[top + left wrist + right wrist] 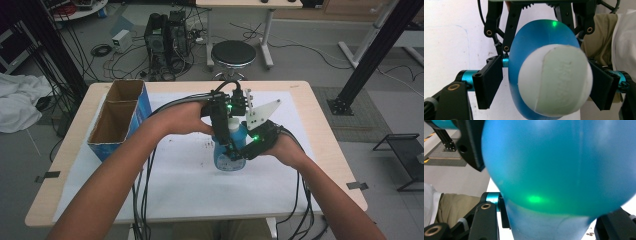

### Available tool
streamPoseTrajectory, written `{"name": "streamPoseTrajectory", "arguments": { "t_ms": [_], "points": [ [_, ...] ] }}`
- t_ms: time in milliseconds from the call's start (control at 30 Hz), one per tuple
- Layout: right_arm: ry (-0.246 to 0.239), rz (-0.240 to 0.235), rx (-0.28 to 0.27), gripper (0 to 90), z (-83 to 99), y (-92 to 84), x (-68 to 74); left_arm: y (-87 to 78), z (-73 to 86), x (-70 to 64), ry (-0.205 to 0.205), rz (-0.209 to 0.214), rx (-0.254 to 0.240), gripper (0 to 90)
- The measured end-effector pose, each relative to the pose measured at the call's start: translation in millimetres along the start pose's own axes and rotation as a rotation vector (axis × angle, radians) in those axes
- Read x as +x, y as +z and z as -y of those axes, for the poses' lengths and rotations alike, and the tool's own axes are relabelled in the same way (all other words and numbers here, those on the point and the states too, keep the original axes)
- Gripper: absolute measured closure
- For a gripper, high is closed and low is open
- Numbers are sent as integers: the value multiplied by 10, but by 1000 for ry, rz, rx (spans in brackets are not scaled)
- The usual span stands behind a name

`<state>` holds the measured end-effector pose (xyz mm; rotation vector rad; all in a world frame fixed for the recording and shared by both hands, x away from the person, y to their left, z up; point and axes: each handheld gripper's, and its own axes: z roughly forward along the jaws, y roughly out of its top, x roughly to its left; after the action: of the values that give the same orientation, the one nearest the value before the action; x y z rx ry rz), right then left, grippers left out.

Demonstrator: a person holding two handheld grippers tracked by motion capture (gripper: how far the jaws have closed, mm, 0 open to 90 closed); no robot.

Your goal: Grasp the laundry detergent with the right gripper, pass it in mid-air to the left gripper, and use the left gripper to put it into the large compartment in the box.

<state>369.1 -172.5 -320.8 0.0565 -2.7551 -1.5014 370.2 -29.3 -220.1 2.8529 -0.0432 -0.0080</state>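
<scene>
Bottle: blue bottle [225, 152] with a white cap [554, 80], standing near the middle of the table [300, 95] on a white sheet [190, 185].
Hidden or unclear: in the high view both grippers cover the bottle's upper half; in the right gripper view the blue body is so close that its outline is cut off and blurred; raised lettering on the cap is unreadable.
Left gripper [222, 120]: comes in from the left side over the bottle's top; jaws sit either side of the cap, clamped on the bottle.
Right gripper [250, 145]: held low from the right, tilted toward the bottle's body; jaws flank the lower body, though contact cannot be confirmed, so grip cannot be told.
Forearms: both enter from the near edge and converge at the centre.
Cardboard box [120, 117]: open, blue-sided, two compartments, along the left edge toward the far corner.
Specks: dark crumbs on the sheet beside the bottle.
</scene>
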Motion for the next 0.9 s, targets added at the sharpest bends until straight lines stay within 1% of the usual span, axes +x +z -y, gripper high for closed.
{"name": "streamPoseTrajectory", "arguments": {
  "t_ms": [33, 67, 100, 200, 267, 333, 367, 500, 533, 567, 600, 833, 867, 900],
  "points": [
    [4, -1, 2, 445, 1, -1, 3, -4, 1, 1, 0, 1, 2, 221],
    [-8, 6, -3, 445, 1, -2, -6, -10, 2, 0, 3, -1, 2, 245],
    [28, -3, 16, 445, 3, -13, 18, -9, 3, -5, 1, -3, -3, 247],
    [26, 0, 16, 445, 2, -17, 16, -11, 1, -10, 9, 2, -4, 247],
    [16, 1, 9, 445, 2, -11, 10, -10, -1, -11, 12, 3, -3, 246],
    [1, 3, 0, 445, 0, -1, -1, -7, -4, -17, 10, 0, -3, 247],
    [6, 3, -5, 445, -3, 2, 3, -6, -5, -19, 10, -2, -4, 247],
    [-3, 5, -10, 445, -3, 9, -1, -3, -10, -22, 16, -8, -1, 247],
    [-6, 7, -8, 445, -4, 9, -2, -8, -13, -22, 19, -9, 5, 250],
    [-7, 7, -8, 445, -4, 10, -2, -5, -10, -26, 22, -2, -3, 284],
    [-8, 6, -10, 445, -4, 11, -3, -9, -13, -27, 23, -6, -2, 293],
    [-9, 6, -10, 445, -4, 13, -3, -2, -14, -30, 19, -9, 1, 293],
    [-18, 7, -7, 445, -2, 13, -8, -4, -16, -30, 23, -9, 3, 293],
    [-11, 7, -10, 445, -4, 14, -3, -7, -15, -30, 28, -7, 0, 309]
  ]
}}
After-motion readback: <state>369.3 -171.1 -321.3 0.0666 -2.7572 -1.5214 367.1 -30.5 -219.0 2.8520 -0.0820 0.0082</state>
